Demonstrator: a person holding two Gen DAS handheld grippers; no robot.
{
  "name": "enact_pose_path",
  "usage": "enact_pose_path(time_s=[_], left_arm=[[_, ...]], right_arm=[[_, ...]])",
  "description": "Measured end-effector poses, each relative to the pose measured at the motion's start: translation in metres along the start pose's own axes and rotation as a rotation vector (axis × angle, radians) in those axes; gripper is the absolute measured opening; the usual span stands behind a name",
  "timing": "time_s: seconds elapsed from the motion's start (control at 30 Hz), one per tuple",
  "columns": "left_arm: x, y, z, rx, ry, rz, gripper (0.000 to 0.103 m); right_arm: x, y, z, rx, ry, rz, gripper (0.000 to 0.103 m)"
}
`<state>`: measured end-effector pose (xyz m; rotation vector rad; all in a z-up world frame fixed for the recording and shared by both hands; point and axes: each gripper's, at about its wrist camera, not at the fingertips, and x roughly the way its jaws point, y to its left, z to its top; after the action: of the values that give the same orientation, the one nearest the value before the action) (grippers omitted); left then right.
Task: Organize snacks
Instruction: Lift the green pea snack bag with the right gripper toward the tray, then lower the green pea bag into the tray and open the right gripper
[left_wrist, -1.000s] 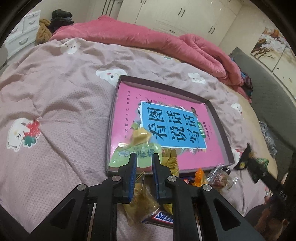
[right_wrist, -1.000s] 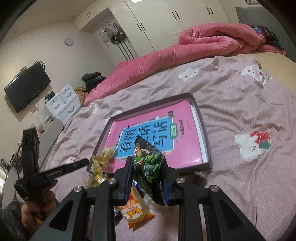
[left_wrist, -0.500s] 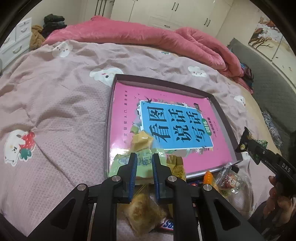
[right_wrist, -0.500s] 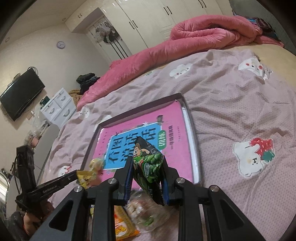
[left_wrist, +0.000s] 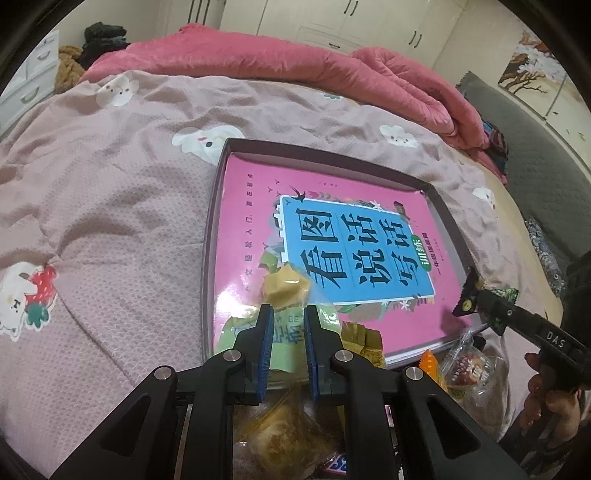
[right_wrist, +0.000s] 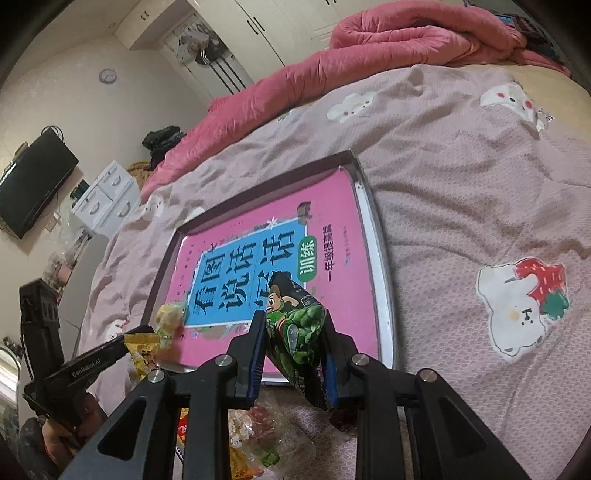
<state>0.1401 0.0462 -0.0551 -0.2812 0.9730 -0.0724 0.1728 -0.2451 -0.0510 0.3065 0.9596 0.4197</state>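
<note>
Now the right tool (right_wrist: 293, 332) is pinching a dark green foil snack packet with a cartoon figure (right_wrist: 297, 325) between its blue pads. The packet is standing almost upright; its long axis is running from the pads up and a little to the left, and its top corner is pointing toward the far side of the bed. It is hanging over the near edge of the shallow grey rectangular tray (right_wrist: 380, 266), which is holding a pink book with a blue title panel (right_wrist: 343, 236).

The left tool (left_wrist: 288, 325) is closing on a pale green and yellow clear-wrapped snack (left_wrist: 286, 295) over the near left corner of the same tray (left_wrist: 212, 236); the wrapper's twisted end is pointing forward over the book (left_wrist: 251, 206). Other loose wrapped snacks (left_wrist: 472, 365) are lying on the bed just beside the tray's near edge.

The surface is a bed with a dusty pink sheet printed with white rabbits (right_wrist: 461, 173). A rolled pink quilt (right_wrist: 388, 44) is lying at the far side. White wardrobes (left_wrist: 351, 22), a white drawer chest (right_wrist: 107, 199) and a black wall television (right_wrist: 33, 177) are standing around the room.
</note>
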Motion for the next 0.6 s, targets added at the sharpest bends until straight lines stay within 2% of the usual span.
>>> enact_pose_path(time_s=[0.23,0.43,0.6], left_arm=[[0.0031,0.0007,-0.0011,-0.001,0.008,0.005,0.021],[0.0035,0.0022,-0.0013,-0.007,0.008,0.006,0.035],[0.0030,0.0012,-0.0028,-0.002,0.008,0.008,0.037]], right_arm=[[0.0098,-0.0031,-0.0020,0.013,0.031,-0.019,0.028],[0.0083,-0.0064,-0.0019,0.023,0.027,-0.042,0.029],[0.0054,-0.0084,-0.0019,0.026,0.019,-0.072,0.031]])
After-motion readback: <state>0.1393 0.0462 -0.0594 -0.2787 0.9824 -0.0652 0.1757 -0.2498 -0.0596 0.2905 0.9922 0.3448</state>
